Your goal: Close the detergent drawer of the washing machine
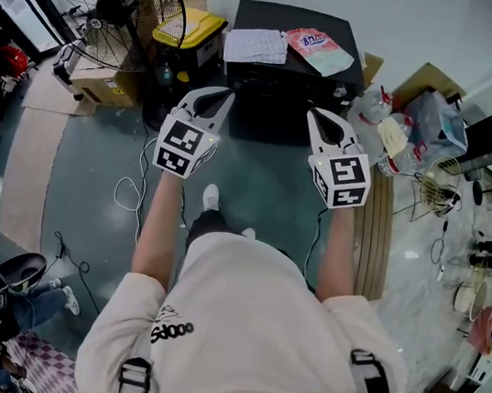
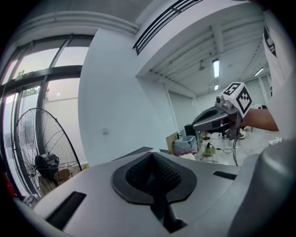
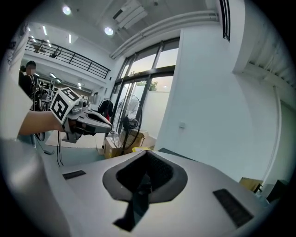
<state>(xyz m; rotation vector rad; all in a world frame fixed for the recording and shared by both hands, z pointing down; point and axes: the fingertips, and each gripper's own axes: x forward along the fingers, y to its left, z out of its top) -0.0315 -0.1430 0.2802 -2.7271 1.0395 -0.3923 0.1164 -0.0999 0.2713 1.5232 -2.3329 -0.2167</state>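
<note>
Head view: left gripper (image 1: 221,99) and right gripper (image 1: 316,117) side by side, washing machine (image 1: 272,102) at 12 o'clock.
Both jaw pairs closed, nothing gripped.

I see a boxy matt-black washing machine (image 1: 265,17) carrying a white checked cloth (image 1: 255,45) and a pink-and-white plastic pouch (image 1: 320,48). My pale grey left gripper (image 1: 225,97) and right gripper (image 1: 312,114) bear black-and-white square markers. The dull teal floor (image 1: 89,182) surrounds a yellow-lidded bin (image 1: 188,26).
</note>
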